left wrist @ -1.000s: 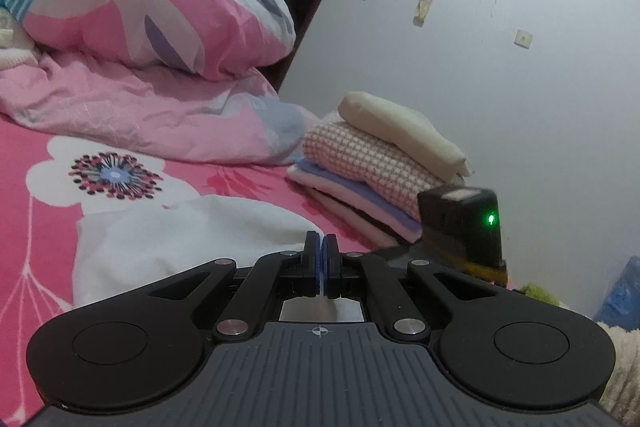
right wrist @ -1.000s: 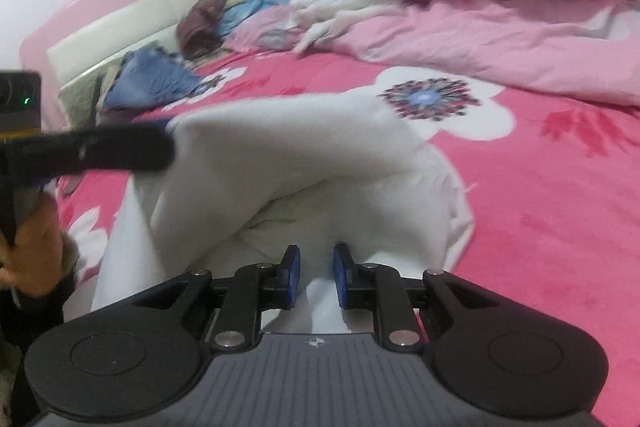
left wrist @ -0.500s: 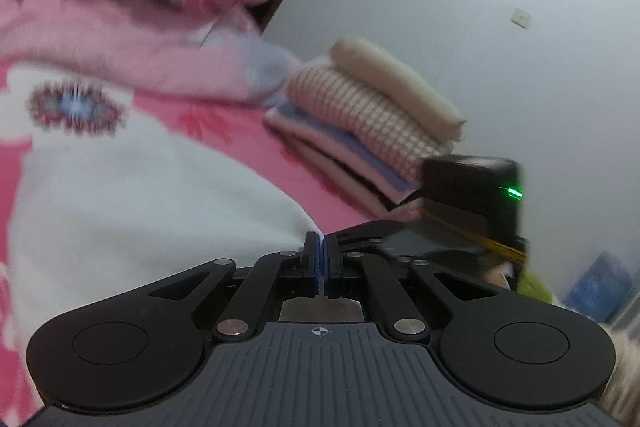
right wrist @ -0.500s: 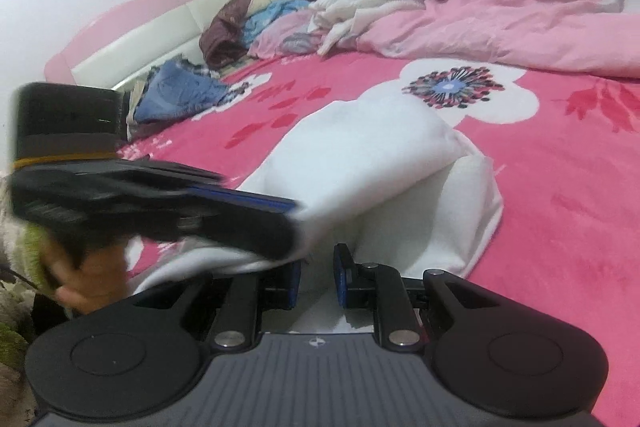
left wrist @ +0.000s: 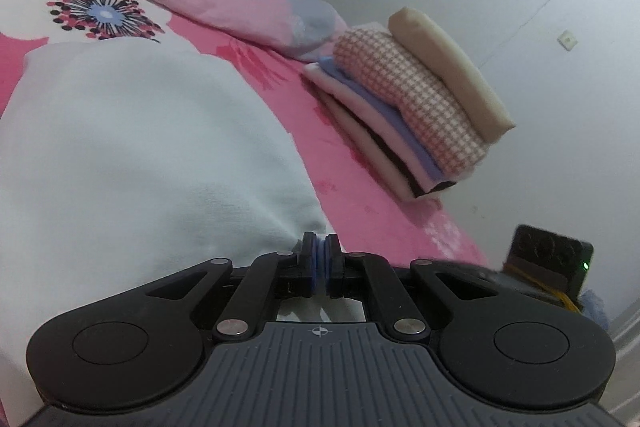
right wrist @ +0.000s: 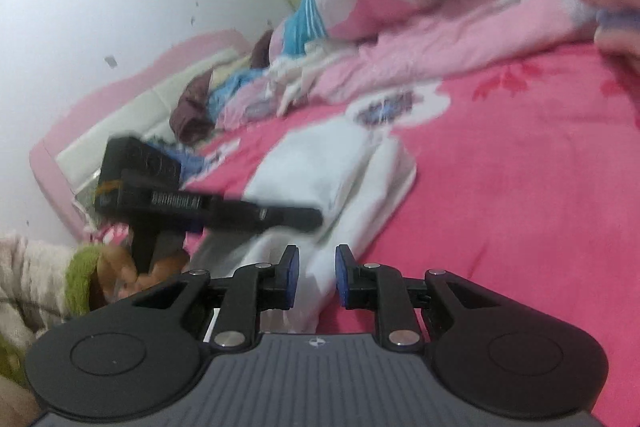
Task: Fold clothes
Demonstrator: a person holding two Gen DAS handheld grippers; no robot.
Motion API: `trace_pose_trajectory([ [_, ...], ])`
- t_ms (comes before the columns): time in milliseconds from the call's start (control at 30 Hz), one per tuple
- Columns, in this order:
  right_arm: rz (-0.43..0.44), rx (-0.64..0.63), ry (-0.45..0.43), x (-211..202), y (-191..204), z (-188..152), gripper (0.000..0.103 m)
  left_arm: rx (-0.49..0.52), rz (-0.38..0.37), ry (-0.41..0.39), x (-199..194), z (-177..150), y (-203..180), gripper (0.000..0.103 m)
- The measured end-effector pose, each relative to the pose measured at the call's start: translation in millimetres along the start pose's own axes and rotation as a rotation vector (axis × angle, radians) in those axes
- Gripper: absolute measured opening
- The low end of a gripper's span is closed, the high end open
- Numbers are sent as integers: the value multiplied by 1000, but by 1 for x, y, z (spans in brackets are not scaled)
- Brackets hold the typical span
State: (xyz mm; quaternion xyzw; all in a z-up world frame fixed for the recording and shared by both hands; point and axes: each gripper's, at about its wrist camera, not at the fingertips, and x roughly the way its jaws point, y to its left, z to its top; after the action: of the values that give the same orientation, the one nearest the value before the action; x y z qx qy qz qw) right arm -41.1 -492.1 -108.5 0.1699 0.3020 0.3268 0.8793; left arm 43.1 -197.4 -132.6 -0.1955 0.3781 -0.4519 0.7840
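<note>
A white garment [left wrist: 132, 155] is spread on the pink bedsheet [left wrist: 360, 187], its corner pinched in the clenched left gripper [left wrist: 321, 259]; the right gripper [right wrist: 317, 269], jaws parted, straddles a fold ungripped.

The room is lit softly and evenly, a bit dim, with a cool tint. No strong shadows or glare are seen. The left wrist picture is mostly sharp; the pile of clothes [left wrist: 412, 107] is seen clearly. The right wrist picture is blurred all over, and the quilt [right wrist: 420, 27] is smeared. Both pictures are bent round at the edges, with dark corners.
</note>
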Motion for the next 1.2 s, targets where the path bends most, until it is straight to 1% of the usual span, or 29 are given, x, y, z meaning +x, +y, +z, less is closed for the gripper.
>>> trace_pose_trajectory([
  [33,-15,-4,24,3,2,-4,21,11,14,4,1,-1,-1,2],
  [67,-48,-14,37,3,4,-6,21,23,28,9,3,-2,-2,2],
  [133,-93,5,-11,-11,6,-6,21,42,41,7,3,-2,-5,3],
  [200,-148,19,-116,-38,14,-7,21,51,46,4,3,-2,-6,4],
  [267,-132,0,-193,-60,31,-10,21,45,44,6,4,-1,-5,5],
  [333,-62,-17,-228,-69,46,-15,21,35,39,7,4,0,-4,6],
  [367,-32,-17,-224,-68,53,-20,21,30,37,6,4,0,-4,7],
  [400,-24,-8,-213,-63,56,-25,21,26,35,4,3,1,-4,10],
  [433,-34,20,-201,-57,55,-32,21,22,34,1,2,2,-5,12],
  [500,-39,134,-188,-44,41,-48,21,12,28,-19,-3,4,-7,25],
  [533,-56,198,-180,-37,33,-58,21,8,25,-31,-7,5,-9,29],
  [567,-73,261,-174,-30,24,-67,18,13,20,-44,-11,6,-11,34],
  [600,-71,294,-206,-31,21,-73,16,21,13,-58,-16,7,-13,35],
  [667,-66,357,-263,-34,17,-80,16,47,2,-76,-24,8,-19,35],
  [700,-63,387,-287,-36,16,-80,16,66,3,-66,-25,7,-22,35],
  [767,-96,394,-289,-37,18,-80,16,103,10,-39,-23,4,-29,35],
  [833,-128,395,-270,-37,21,-74,17,131,26,-26,-19,0,-32,35],
  [1000,-229,262,-263,-47,45,-29,17,197,70,-2,-9,-11,-35,35],
  [1100,-270,238,-247,-33,45,7,17,237,96,12,-3,-17,-38,35],
  [1200,-307,240,-172,1,23,30,17,258,107,11,-1,-21,-38,35],
])
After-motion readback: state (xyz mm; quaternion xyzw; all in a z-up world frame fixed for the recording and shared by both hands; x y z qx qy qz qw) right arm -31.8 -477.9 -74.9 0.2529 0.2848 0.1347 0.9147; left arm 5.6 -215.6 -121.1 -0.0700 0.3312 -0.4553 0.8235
